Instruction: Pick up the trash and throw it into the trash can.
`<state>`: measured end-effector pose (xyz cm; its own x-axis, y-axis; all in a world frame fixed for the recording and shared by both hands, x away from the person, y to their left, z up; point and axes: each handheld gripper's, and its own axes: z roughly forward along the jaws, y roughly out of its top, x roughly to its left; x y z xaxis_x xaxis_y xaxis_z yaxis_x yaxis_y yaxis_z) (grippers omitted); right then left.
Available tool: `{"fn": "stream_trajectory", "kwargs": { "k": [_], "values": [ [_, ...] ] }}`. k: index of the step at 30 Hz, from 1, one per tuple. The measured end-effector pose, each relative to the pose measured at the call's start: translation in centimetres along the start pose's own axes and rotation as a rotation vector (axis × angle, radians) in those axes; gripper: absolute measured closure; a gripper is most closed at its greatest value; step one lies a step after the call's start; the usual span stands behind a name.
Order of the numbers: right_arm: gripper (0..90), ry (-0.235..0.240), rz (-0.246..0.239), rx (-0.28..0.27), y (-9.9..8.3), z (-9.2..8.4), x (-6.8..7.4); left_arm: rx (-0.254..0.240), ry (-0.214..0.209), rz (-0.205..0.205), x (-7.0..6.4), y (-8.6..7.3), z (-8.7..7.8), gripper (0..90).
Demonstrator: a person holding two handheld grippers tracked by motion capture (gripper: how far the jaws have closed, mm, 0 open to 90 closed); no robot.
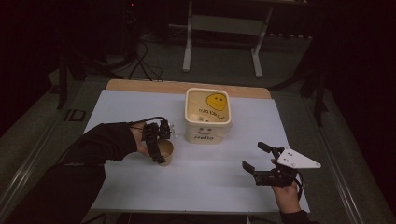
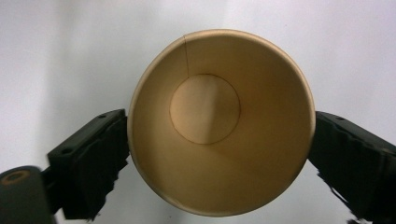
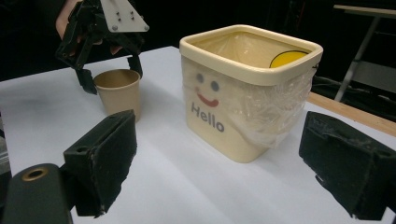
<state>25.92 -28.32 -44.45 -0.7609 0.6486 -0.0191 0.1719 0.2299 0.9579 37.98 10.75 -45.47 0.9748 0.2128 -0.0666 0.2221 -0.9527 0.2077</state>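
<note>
My left gripper has its fingers on both sides of the paper cup, touching its rim, left of centre on the bench; the cup's outer wall is hidden. My right gripper fingers gape wide over bare bench, lower right.

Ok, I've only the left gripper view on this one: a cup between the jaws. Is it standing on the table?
Observer: Yes, the cup stands upright on the white table. The left gripper comes down on its rim from above.
Operator: Anything near it?
Observer: A cream bin with a smiley face and "Hello", lined with clear film, stands to the cup's right, apart from it.
Operator: And the other hand?
Observer: The right gripper is at the table's front right, jaws open, holding nothing.
</note>
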Motion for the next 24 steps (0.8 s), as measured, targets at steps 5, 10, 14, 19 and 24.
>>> {"fn": "stream_trajectory", "kwargs": {
  "k": [5,10,14,19,24],
  "values": [
    [11.1,-0.002,0.002,0.001,0.0,0.0,0.0,-0.009,-0.002,-0.001,0.1,-0.1,-0.3,17.6],
    [11.1,-0.002,0.002,0.001,0.0,0.0,0.0,-0.010,-0.009,-0.004,0.1,-0.3,-0.5,20.0],
    [11.1,-0.003,0.002,0.000,0.0,0.0,0.0,-0.026,-0.009,-0.011,0.2,-0.6,-1.1,21.7],
    [11.1,-0.004,0.002,0.000,0.0,0.0,-0.1,-0.047,-0.007,-0.024,0.1,-0.9,-1.8,23.0],
    [11.1,-0.005,0.003,0.000,0.0,0.0,0.0,-0.061,-0.017,-0.032,0.2,-1.2,-2.7,24.1]
  ]
}}
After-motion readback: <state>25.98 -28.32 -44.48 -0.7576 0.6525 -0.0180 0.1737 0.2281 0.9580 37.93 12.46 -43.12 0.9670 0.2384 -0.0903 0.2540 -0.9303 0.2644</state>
